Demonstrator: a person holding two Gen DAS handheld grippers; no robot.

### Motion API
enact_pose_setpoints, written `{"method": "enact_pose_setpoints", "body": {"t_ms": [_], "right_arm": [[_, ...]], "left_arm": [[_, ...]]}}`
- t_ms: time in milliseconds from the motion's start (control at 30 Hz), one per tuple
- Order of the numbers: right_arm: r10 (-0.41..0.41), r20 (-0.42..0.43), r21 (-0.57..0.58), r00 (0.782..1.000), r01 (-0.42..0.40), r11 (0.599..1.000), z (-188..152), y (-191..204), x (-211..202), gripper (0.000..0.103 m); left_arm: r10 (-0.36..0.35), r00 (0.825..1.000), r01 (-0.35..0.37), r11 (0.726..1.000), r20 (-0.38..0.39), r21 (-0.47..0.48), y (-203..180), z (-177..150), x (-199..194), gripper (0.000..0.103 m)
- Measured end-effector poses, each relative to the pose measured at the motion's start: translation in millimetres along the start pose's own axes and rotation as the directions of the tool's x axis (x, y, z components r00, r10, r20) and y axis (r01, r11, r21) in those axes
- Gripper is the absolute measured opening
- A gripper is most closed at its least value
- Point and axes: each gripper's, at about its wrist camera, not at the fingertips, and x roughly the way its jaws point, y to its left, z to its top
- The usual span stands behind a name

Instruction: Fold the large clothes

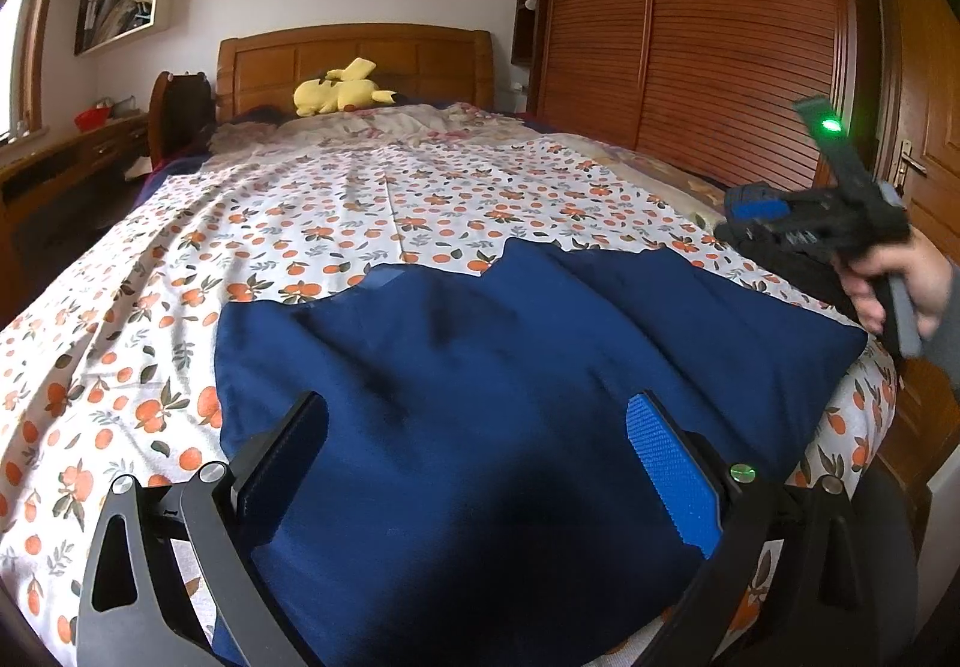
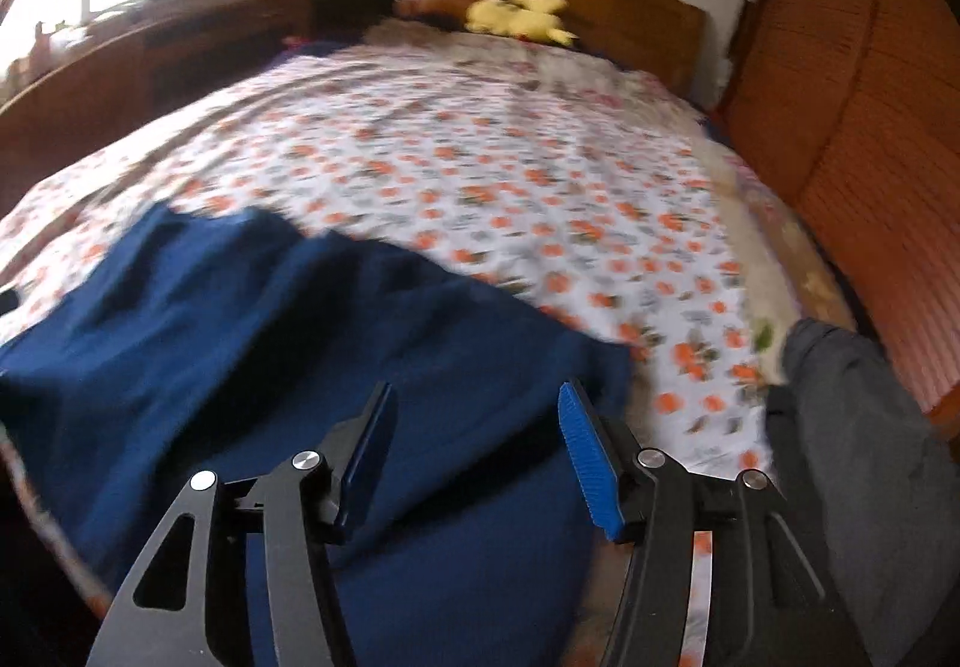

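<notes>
The left gripper (image 1: 474, 463) hangs with jaws spread wide and empty above the navy garment (image 1: 510, 367), spread at the bed's (image 1: 300, 223) foot edge. The right gripper (image 2: 474, 457) gapes likewise, holding nothing. Beyond: floral sheet, yellow plush (image 1: 339, 93) by the headboard (image 1: 360, 60), slatted wardrobe (image 1: 708, 24).

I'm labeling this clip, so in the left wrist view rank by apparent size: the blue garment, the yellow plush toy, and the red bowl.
1. Blue garment, though nearness inflates it.
2. Yellow plush toy.
3. Red bowl.

Black tongs (image 1: 480, 463), blue ribbed pads (image 1: 672, 475)
</notes>
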Motion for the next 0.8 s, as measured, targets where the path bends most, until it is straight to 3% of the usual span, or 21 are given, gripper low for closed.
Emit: {"method": "enact_pose_setpoints", "body": {"t_ms": [167, 400, 633, 800], "right_arm": [[0.105, -0.006, -0.016, 0.994, -0.105, 0.994, -28, 48, -6, 0.053], [0.186, -0.012, -0.055, 0.983, -0.186, 0.981, -45, 105, -3, 0.053], [0.172, -0.059, -0.08, 0.983, -0.176, 0.981, -65, 122, 15, 0.054], [0.155, -0.043, -0.079, 0.987, -0.158, 0.984, -75, 126, 19, 0.054]], "left_arm": [[0.003, 1.0, -0.003, 1.0, 0.002, 0.003, -1, 0, -1, 0.1], [0.023, 1.0, -0.023, 1.0, 0.002, 0.005, -4, -2, -4, 0.1], [0.091, 0.996, -0.091, 0.996, 0.004, 0.003, -5, -11, -20, 0.1], [0.136, 0.989, -0.136, 0.991, -0.05, -0.004, -2, -20, -29, 0.1]]}}
